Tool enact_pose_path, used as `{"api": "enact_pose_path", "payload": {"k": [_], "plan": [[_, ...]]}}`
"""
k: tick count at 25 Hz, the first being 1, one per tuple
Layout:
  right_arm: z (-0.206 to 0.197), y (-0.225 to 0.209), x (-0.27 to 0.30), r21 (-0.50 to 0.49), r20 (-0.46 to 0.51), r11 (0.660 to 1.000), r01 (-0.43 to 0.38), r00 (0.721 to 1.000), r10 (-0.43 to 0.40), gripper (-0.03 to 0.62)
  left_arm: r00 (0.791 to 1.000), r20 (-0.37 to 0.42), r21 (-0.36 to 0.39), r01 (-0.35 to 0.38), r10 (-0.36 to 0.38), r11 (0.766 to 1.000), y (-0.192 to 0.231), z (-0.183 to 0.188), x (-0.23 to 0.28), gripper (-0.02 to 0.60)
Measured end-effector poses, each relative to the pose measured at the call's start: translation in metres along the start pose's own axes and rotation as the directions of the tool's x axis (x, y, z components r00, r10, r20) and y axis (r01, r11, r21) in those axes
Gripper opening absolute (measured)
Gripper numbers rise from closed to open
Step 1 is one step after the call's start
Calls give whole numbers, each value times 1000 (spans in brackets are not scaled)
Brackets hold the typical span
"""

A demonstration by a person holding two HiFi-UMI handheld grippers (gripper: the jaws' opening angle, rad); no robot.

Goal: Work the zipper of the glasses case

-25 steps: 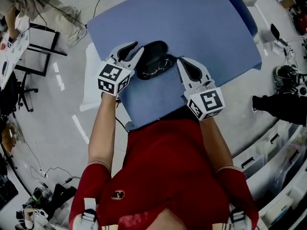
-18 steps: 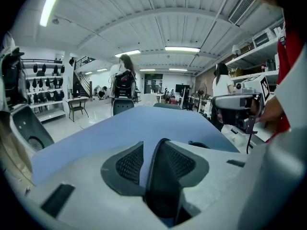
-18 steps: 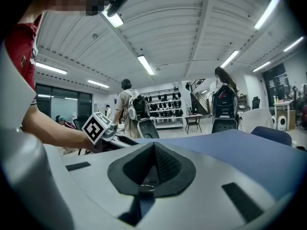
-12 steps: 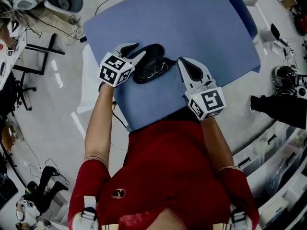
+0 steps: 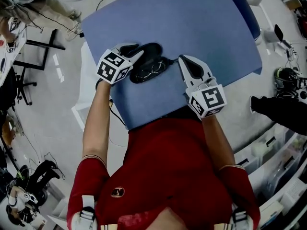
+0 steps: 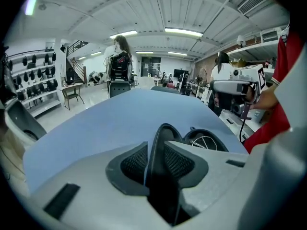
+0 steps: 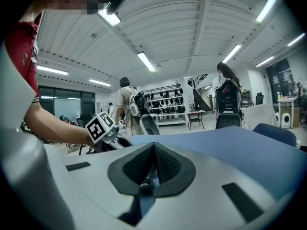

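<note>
Lying where: the glasses case (image 5: pixel 146 63) sits open near the front of the blue surface (image 5: pixel 192 23), with the glasses (image 5: pixel 151 70) in its lower half and the lid (image 6: pixel 160 133) raised.
Left claw (image 5: pixel 139 49): its jaws have just been closing with the raised lid between them, and the pads look pressed on both its faces.
Right claw (image 5: pixel 182 59): pads together, tip just beside the case's right end.
Done: the zipper looks fully undone, judging by the open lid.
Left: probably folding the lid down and running the zipper shut; none of that has begun.
Hard to make out: the zipper's teeth and slider are too small in the head view. A small dark knob (image 7: pixel 146 182) sits at the base of the right pads; I cannot tell whether it is the pull.
</note>
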State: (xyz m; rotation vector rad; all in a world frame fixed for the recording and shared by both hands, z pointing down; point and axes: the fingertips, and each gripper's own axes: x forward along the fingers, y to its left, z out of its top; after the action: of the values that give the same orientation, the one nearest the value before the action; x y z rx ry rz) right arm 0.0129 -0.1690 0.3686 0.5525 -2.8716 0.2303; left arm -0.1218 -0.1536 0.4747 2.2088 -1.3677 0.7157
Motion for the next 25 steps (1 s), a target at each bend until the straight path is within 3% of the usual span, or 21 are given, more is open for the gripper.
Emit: {"api": "enact_pose_path", "payload": {"k": [6,13,25], "plan": [[-5,-5,0,8,-7,1000,-17,1000,17,-3,999,31,18,-45,44,999,-6,9,-8,61],[-7,-5,-4,10,-4,999,-31,1000,31,-3,996,65,52,-62,58,997,-24,22,-23,61],[-14,-5,-12,13,0,999,-47,999,47,-3,992,123,87,0,-11,996,-76,33,-47,64]]}}
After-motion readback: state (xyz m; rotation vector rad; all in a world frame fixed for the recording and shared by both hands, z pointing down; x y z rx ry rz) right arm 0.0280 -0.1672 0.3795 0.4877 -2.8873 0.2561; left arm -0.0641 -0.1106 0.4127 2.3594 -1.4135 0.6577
